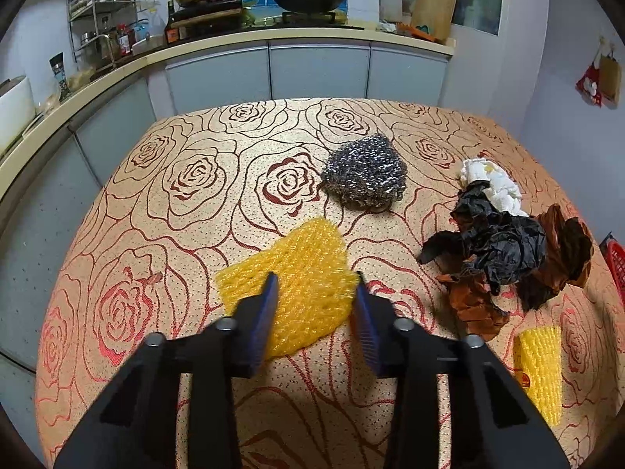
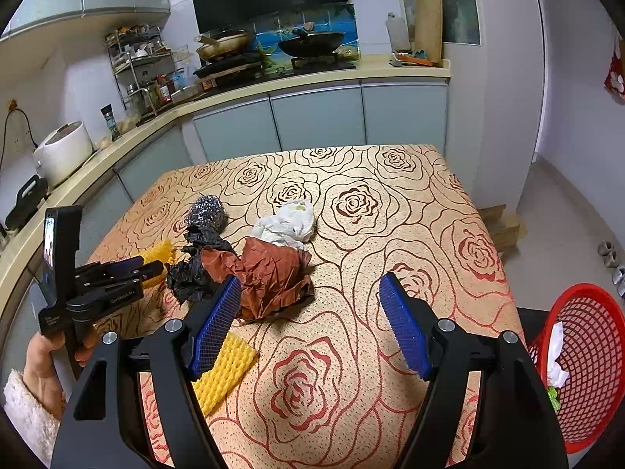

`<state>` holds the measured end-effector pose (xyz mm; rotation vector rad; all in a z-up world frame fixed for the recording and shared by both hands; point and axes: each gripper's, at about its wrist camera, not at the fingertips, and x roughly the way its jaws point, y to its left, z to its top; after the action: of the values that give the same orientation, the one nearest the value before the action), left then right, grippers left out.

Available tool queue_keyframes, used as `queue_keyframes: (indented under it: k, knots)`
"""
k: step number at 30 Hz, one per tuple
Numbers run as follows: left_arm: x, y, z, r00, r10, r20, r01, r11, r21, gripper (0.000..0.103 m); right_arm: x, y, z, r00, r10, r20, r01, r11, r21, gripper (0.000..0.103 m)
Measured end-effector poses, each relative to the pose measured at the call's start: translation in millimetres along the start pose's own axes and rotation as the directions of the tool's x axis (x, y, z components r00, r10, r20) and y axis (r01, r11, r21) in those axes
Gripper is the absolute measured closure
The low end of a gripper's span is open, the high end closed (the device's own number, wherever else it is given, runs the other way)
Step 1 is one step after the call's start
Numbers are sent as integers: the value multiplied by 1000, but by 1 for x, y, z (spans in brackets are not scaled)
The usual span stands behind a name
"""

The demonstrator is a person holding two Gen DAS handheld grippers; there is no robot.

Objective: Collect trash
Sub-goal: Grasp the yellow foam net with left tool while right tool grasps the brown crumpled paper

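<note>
A flat piece of yellow foam netting (image 1: 297, 285) lies on the rose-patterned table (image 1: 187, 203), and the left tongs (image 1: 317, 285) straddle it, their blue pads touching its two side edges; the pads look set against it, though the netting is not visibly squeezed, so I cannot tell for sure that it is pinched. Just beyond it sits a steel wool scrubber (image 1: 365, 172). To the right lies a heap of crumpled trash: a black plastic bag (image 1: 496, 242), brown paper (image 1: 562, 254) and a white tissue wad (image 1: 492, 183), all touching. A second, smaller yellow netting piece (image 1: 541, 371) lies nearer the table's front edge. The right tongs (image 2: 308, 320) hang spread wide above the table with nothing between them, the brown paper just past the left pad. A red mesh basket (image 2: 586, 371) stands off the table's right side with some scraps inside. A hand (image 2: 43, 371) in a fluffy white sleeve holds the left tool.
</note>
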<state>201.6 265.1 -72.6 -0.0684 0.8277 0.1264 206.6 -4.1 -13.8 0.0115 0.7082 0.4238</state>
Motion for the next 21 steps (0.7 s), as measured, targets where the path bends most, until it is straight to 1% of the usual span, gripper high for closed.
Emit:
queue_keyframes:
  k: [1,3,4,9,11,13,16,21]
  knots:
    - [-1,-2,0,1000,1,3,-1,1000,5,82,2,1,0,1000,0,-2,0,1000,-2,32]
    - [-3,-6,-1,1000,20,13,-21,1000,17,88,4,4,-1,1000,1,-4,-1,1000,-5,32]
    - [-3,-6,0,1000,26,16,-26,1000,15,89,6,6,-1,1000,3,-6,-3,1000,-8,32]
    - [-12,3,1,997,35,63,-33,999,-32,91,15,15,-2,1000,25,-18,-25,1000,-11,32]
    - [-19,7,3,995,26,92,-21,998,-54,91,19,22,-1,999,33,-24,-34,999,-20,32]
    - [-22,9,4,994,19,104,-12,998,-67,91,26,29,-1,999,38,-32,-39,999,-35,32]
    - [-24,11,5,994,15,109,-7,997,-77,91,38,39,-1,998,32,-46,-35,998,-54,32]
    - [-25,15,6,993,5,116,6,996,-88,91,60,46,-1,997,1,-76,-6,998,-70,32]
